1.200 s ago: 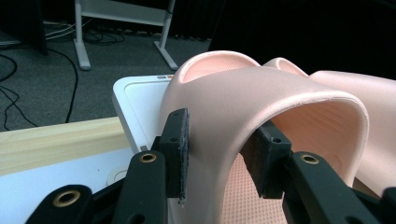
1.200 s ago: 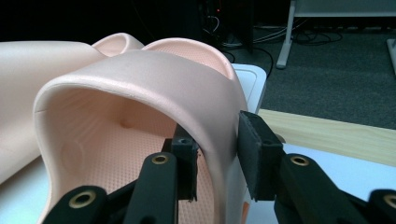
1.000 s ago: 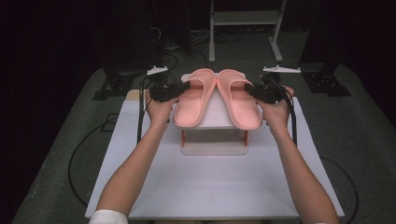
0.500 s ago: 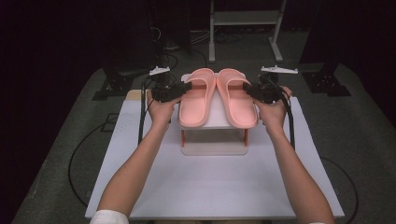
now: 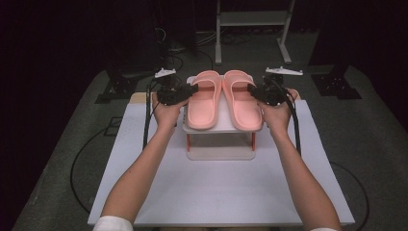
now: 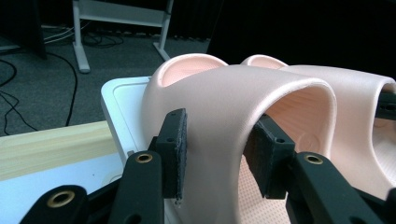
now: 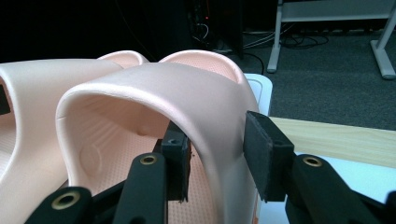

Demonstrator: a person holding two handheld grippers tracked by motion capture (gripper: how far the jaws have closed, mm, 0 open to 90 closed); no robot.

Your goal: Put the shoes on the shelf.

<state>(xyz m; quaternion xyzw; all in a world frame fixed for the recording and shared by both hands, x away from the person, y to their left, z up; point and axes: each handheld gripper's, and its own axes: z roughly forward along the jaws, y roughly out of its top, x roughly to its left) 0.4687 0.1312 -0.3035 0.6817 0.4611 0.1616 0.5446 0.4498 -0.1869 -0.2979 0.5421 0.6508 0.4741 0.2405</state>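
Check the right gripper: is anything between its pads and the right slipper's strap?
Nothing visible. The right gripper straddles the strap of the right slipper, one pad inside, one outside, its jaws having just been opening. The outer pad stands slightly off the strap; only air fills that gap.

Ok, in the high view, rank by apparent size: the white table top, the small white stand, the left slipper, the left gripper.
1. white table top
2. small white stand, though the slippers cover much of it
3. left slipper, close to the stand's visible area, so unsure
4. left gripper, smallest
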